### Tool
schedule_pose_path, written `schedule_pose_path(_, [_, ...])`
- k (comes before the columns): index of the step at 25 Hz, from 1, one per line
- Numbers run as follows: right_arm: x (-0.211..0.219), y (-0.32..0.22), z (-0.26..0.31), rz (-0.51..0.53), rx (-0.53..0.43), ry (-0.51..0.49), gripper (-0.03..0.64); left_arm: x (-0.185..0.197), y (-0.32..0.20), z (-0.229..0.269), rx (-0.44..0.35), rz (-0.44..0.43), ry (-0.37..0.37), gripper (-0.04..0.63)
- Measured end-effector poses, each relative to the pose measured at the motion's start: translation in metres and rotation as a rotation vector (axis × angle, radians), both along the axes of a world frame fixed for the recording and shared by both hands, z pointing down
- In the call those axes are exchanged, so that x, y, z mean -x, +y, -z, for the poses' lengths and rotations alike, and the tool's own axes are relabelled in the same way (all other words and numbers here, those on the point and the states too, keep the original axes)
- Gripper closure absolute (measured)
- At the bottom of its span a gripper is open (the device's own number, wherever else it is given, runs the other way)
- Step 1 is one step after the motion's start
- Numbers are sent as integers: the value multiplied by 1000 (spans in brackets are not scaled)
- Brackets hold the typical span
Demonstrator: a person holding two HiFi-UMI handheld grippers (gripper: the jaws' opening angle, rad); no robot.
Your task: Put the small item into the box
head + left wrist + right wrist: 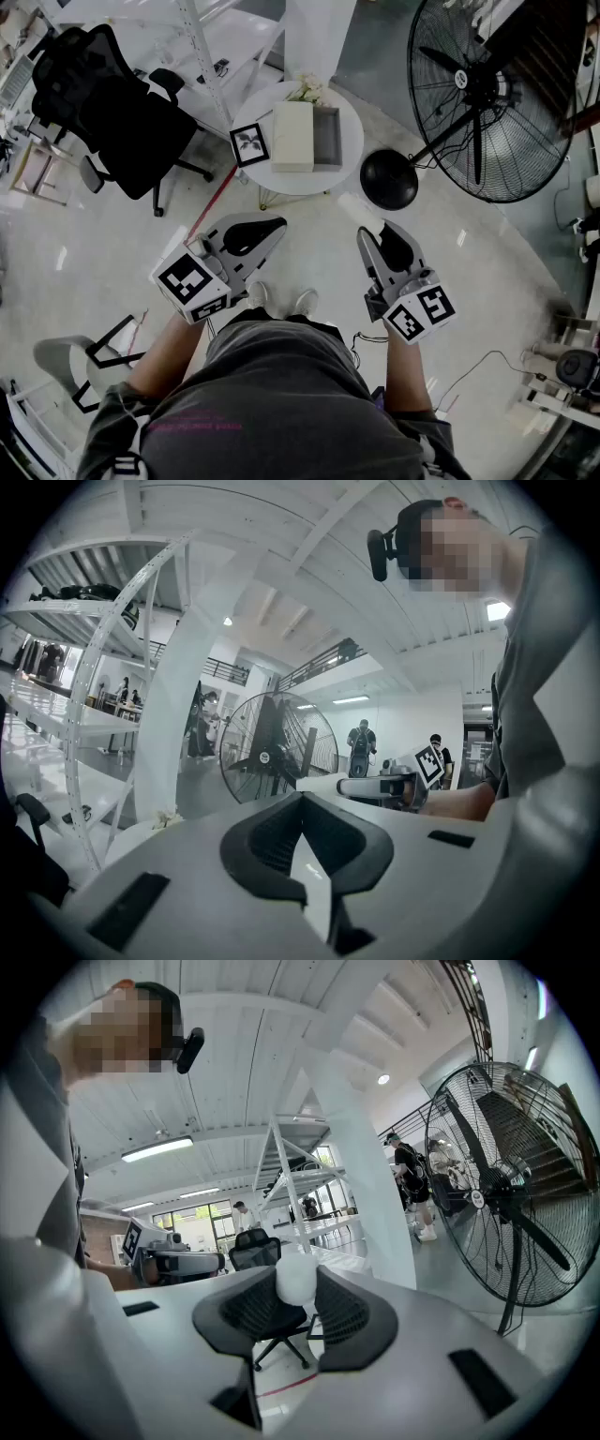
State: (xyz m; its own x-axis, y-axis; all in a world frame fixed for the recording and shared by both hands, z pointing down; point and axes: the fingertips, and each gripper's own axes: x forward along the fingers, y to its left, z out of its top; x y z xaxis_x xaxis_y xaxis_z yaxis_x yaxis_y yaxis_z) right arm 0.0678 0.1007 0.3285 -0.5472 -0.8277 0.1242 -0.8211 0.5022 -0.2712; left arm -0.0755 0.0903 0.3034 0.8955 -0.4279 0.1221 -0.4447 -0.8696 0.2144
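The right gripper [300, 1283] has its fingers [349, 1314] pressed onto a small white item [298, 1279], pinched at their very tips. In the head view the small white item [360, 212] sticks out just past the right gripper [367, 231]. The left gripper [302, 797] has its fingers [270, 838] closed tip to tip with nothing between them.

An open box [328, 137] sits on a round white surface [349, 116], ahead of both sets of fingers and well apart from them. It lies nearer the left gripper [277, 225] tips. A framed marker card [249, 143] stands just left of the box. A large fan [483, 94] stands beyond and to the right of the right fingers.
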Motion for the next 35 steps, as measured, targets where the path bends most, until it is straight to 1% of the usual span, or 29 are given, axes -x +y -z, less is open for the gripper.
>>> schedule_pose_path(8, [-9,1,3,1,-20,-14,480,-11,1,-4,13,3,2,580])
schedule_pose_path(16, [-44,9,5,12,-33,-23,480,-44,6,1,-6,17,1,580])
schedule_pose_path(21, [-66,14,0,35,-32,-33,480,-63,14,-1,-11,45,-4,580])
schedule_pose_path(29, [-86,21,-3,68,-36,-54,480,-80,25,-2,-10,83,-21,580])
schedule_pose_path(35, [-97,12,-9,76,-17,-61,480,-91,16,-2,-15,89,-24,580])
